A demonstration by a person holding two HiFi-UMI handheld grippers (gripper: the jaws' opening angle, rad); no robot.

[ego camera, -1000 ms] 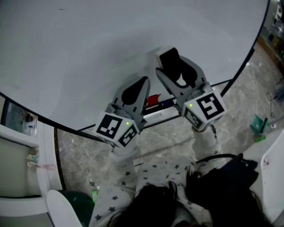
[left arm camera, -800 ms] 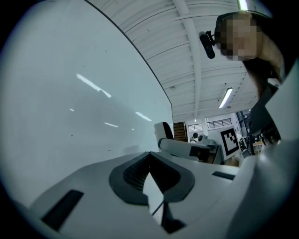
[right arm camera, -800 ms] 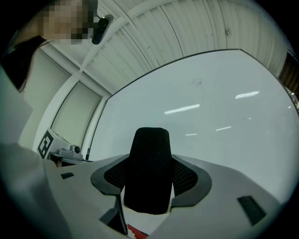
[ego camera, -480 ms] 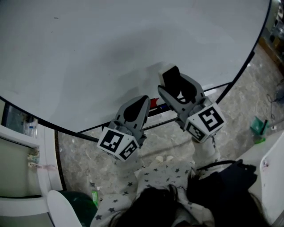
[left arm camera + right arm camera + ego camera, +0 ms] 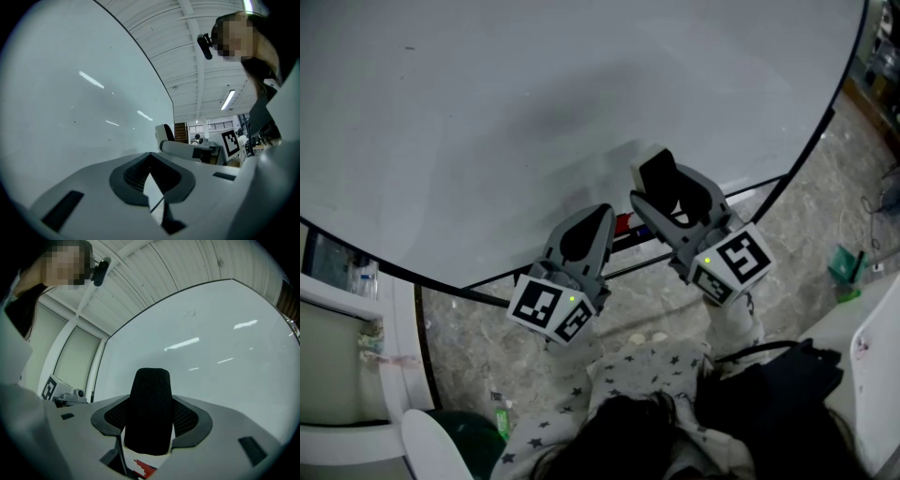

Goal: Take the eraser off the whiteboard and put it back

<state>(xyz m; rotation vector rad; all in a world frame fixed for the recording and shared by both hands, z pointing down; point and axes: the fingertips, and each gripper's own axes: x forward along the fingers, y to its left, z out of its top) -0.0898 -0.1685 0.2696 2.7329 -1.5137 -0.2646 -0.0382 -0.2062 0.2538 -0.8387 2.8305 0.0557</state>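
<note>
**At the whiteboard's lower edge: eraser taken off, return not yet done**

Near the bottom rim of the large white whiteboard (image 5: 534,94), the right gripper (image 5: 659,173) is clamped on the white-bodied eraser with a black felt face (image 5: 150,404). Whether the eraser touches the board I cannot tell. The left gripper (image 5: 598,217) has its jaws pressed together with nothing inside. The taking-off step seems finished. Next, the eraser should be set flat against the board before the jaws let go.

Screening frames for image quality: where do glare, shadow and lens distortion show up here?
Head view: soft grey shadow on the whiteboard, whose edge bows. Left gripper view: ceiling-light streaks glare on the board, heavy fisheye, dark corners. Right gripper view: similar streaks; the eraser reads sharp, very dark.
</note>
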